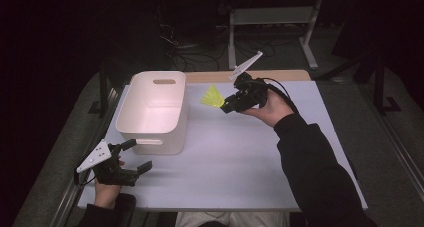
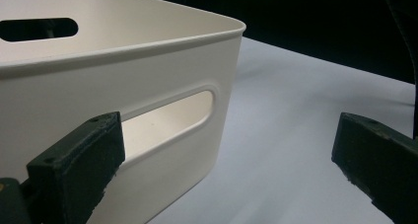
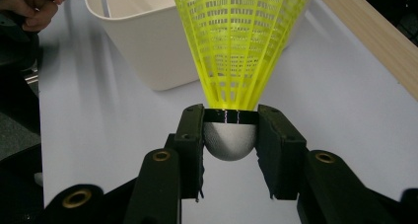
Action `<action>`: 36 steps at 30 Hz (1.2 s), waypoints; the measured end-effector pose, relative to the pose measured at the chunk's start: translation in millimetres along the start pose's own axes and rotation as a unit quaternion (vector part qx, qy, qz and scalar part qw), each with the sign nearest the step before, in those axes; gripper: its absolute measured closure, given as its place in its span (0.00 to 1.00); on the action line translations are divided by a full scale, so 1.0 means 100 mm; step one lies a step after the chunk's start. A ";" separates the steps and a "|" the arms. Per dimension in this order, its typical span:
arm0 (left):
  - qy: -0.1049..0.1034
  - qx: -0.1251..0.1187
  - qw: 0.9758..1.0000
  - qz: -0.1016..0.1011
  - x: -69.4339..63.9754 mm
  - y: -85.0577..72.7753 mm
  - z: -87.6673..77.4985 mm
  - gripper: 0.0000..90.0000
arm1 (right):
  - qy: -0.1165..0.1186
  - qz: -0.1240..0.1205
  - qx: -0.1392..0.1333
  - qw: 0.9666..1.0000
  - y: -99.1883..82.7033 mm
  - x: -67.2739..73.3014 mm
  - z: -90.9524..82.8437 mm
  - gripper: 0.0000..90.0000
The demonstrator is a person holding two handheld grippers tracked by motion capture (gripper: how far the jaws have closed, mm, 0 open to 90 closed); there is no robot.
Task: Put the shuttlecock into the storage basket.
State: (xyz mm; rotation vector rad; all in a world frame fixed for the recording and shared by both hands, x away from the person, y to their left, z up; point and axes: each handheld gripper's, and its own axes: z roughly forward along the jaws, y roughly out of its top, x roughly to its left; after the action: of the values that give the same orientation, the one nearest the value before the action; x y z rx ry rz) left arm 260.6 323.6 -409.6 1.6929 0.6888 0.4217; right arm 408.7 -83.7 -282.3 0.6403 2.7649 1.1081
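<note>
Readable text: you will find none in any of the three views.
White bin (image 1: 152,109): its walls and handle slots carry no label, brand or number that you can read.
Yellow shuttlecock (image 3: 236,41): the skirt and the grey cap show you no print.
Right gripper (image 3: 230,135): the black jaws and brass-ringed holes bear no marking that you can make out.
Left gripper (image 2: 236,160): its dark pads are plain to your eye, with no lettering.
Table (image 1: 235,152): the pale top shows you no sign or sticker.
</note>
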 end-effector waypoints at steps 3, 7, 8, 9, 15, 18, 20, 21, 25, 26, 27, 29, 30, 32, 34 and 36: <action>0.000 0.000 1.000 0.000 0.00 0.00 0.00 0.00 | 0.000 -0.005 -0.001 1.000 0.04 0.01 -0.01 0.70; 0.000 0.000 1.000 0.000 0.00 0.00 0.00 0.00 | 0.000 -0.011 -0.002 1.000 0.09 0.03 0.00 0.70; 0.000 0.000 1.000 0.000 0.00 0.00 0.00 0.00 | 0.000 -0.012 -0.003 1.000 0.11 0.03 0.00 0.70; 0.000 0.000 1.000 0.000 0.00 0.00 0.00 0.00 | 0.000 -0.013 -0.003 1.000 0.12 0.03 0.00 0.70; 0.000 0.000 1.000 0.000 0.00 0.00 0.00 0.00 | 0.003 -0.021 -0.007 1.000 0.22 0.05 -0.01 0.70; 0.000 0.000 1.000 0.000 0.00 0.00 0.00 0.00 | 0.003 -0.023 -0.008 1.000 0.26 0.07 -0.02 0.70; 0.000 0.000 1.000 0.000 0.00 0.00 0.00 0.00 | 0.004 -0.027 -0.010 1.000 0.29 0.09 -0.02 0.70; 0.000 0.000 1.000 0.001 0.00 0.00 0.00 0.00 | 0.004 -0.027 -0.010 1.000 0.30 0.09 -0.01 0.70; 0.000 -0.001 1.000 0.000 0.00 0.00 0.00 0.00 | 0.005 -0.032 -0.009 0.999 0.36 0.10 0.00 0.70; 0.000 0.000 1.000 0.000 0.00 0.00 0.00 0.00 | 0.006 -0.034 -0.010 0.999 0.37 0.11 0.01 0.70; 0.000 0.000 1.000 0.000 0.00 0.00 0.00 0.00 | 0.007 -0.034 -0.010 0.999 0.38 0.11 0.01 0.70; 0.000 0.000 1.000 0.000 0.00 0.00 0.00 0.00 | 0.008 -0.036 -0.011 0.999 0.41 0.12 0.02 0.70; 0.000 -0.001 1.000 0.000 0.00 0.00 0.00 0.00 | 0.009 -0.039 -0.010 0.999 0.43 0.13 0.02 0.70; 0.000 0.000 1.000 0.000 0.00 0.00 0.00 0.00 | 0.011 -0.042 -0.008 0.999 0.45 0.14 0.04 0.70; -0.001 0.000 1.000 0.000 0.00 0.00 0.00 0.00 | 0.011 -0.045 -0.009 0.999 0.47 0.15 0.05 0.70; 0.000 -0.001 1.000 0.000 0.00 0.00 0.00 0.00 | 0.012 -0.046 -0.009 0.999 0.49 0.16 0.05 0.70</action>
State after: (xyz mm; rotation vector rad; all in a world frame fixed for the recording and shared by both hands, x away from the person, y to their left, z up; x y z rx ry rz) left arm 260.4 323.7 -409.6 1.6921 0.6874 0.4216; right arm 412.5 -41.5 -251.6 0.4953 2.7695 1.1285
